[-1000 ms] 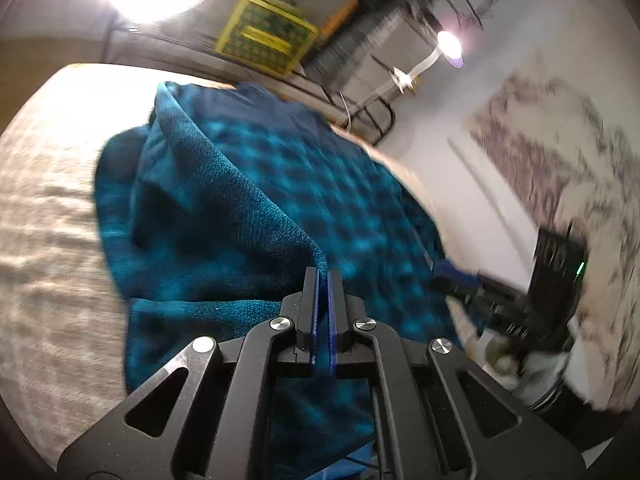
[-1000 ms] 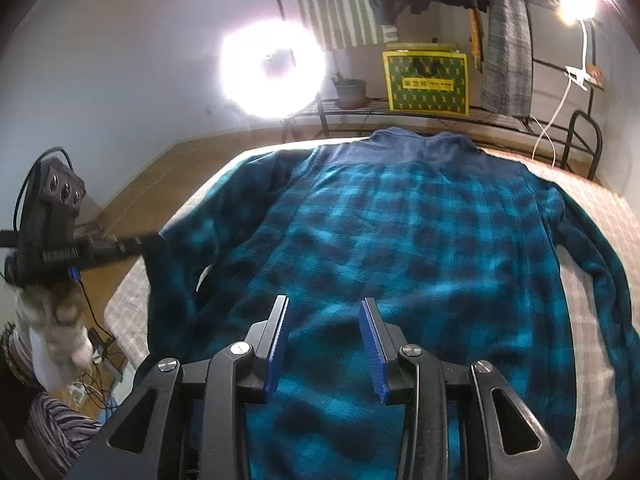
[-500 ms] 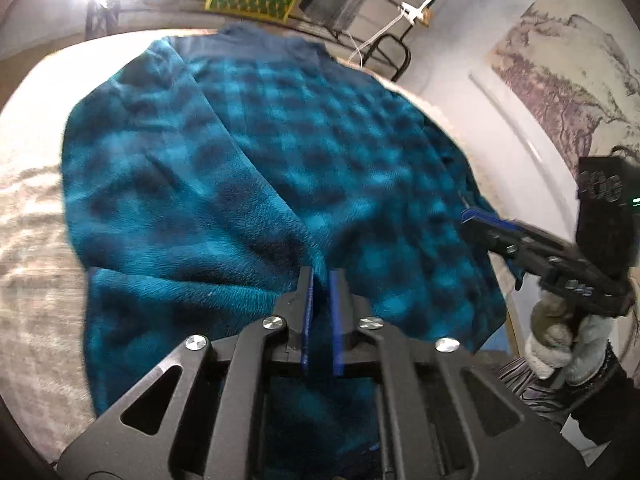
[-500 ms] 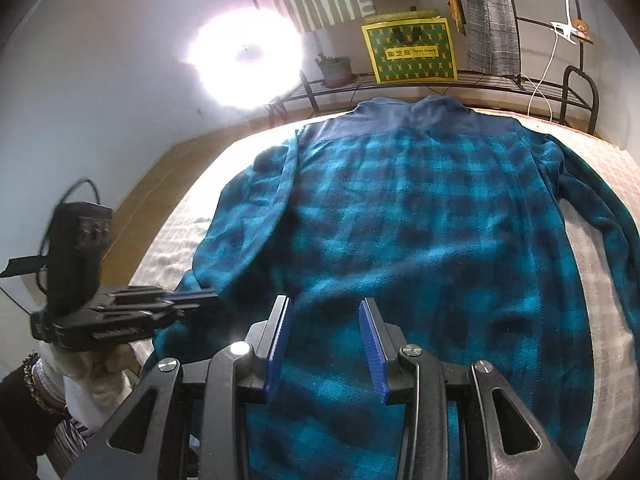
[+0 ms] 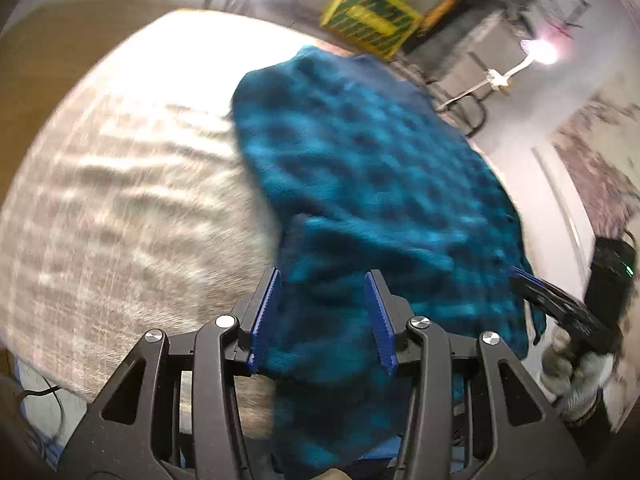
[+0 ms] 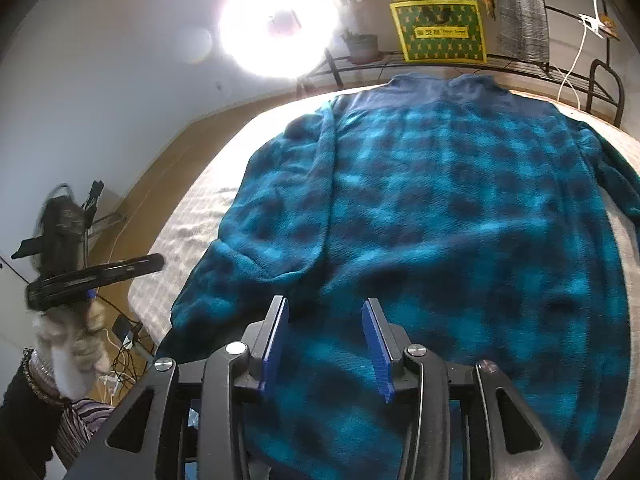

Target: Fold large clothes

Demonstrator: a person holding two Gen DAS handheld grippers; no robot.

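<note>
Fleece: teal-and-navy plaid fleece shirt (image 6: 460,208), left sleeve now folded across its body.
Left gripper (image 5: 323,316): you've just released; jaws spread.
Right gripper (image 6: 325,344): spread, empty.
Next: probably the right sleeve.

A fuzzy, matt teal plaid fleece shirt (image 6: 460,216) lies on a bed (image 5: 120,208) covered in rough woven beige cloth. Each gripper (image 6: 325,340) has matt black plastic arms, ridged blue pads (image 5: 264,316) and shiny metal screws.

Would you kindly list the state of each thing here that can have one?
left gripper: open, holding nothing
right gripper: open, holding nothing
blue plaid shirt: spread flat on the bed, left sleeve folded in
ring light: switched on
</note>
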